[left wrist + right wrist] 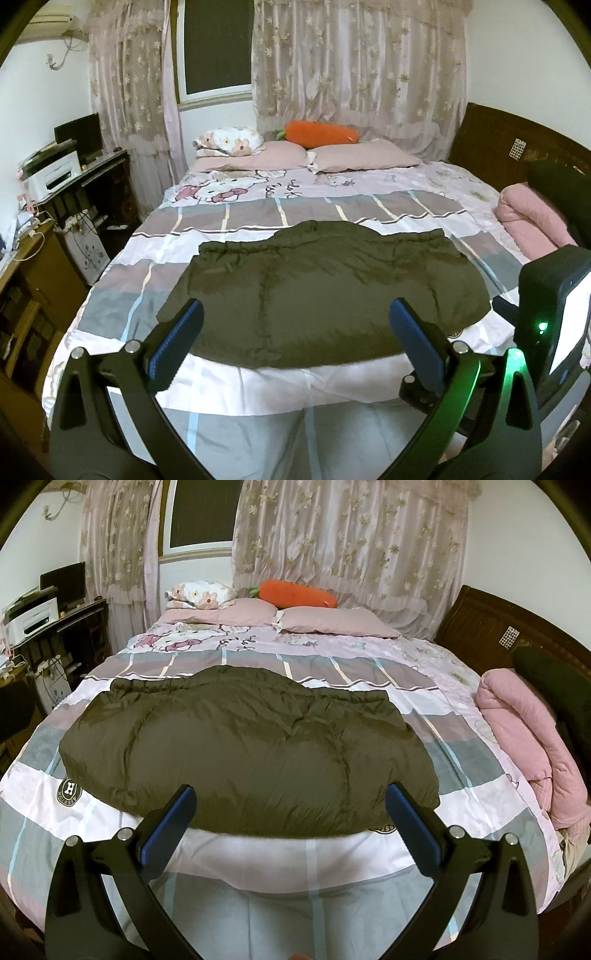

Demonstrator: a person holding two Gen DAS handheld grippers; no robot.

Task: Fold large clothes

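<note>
A large olive-green padded jacket [325, 288] lies spread flat across the near part of the bed; it also shows in the right wrist view [251, 746]. My left gripper [295, 317] is open and empty, held above the jacket's near edge, toward its left half. My right gripper [291, 801] is open and empty, above the jacket's near edge, toward its right half. The body of the right gripper [550, 306] shows at the right of the left wrist view, with a green light on.
The bed [295, 384] has a checked pink, grey and white cover. Two pink pillows [332, 622] and an orange carrot cushion [299, 592] lie at the far end. A folded pink blanket [524, 731] sits at the right edge. A desk with a printer [55, 173] stands left.
</note>
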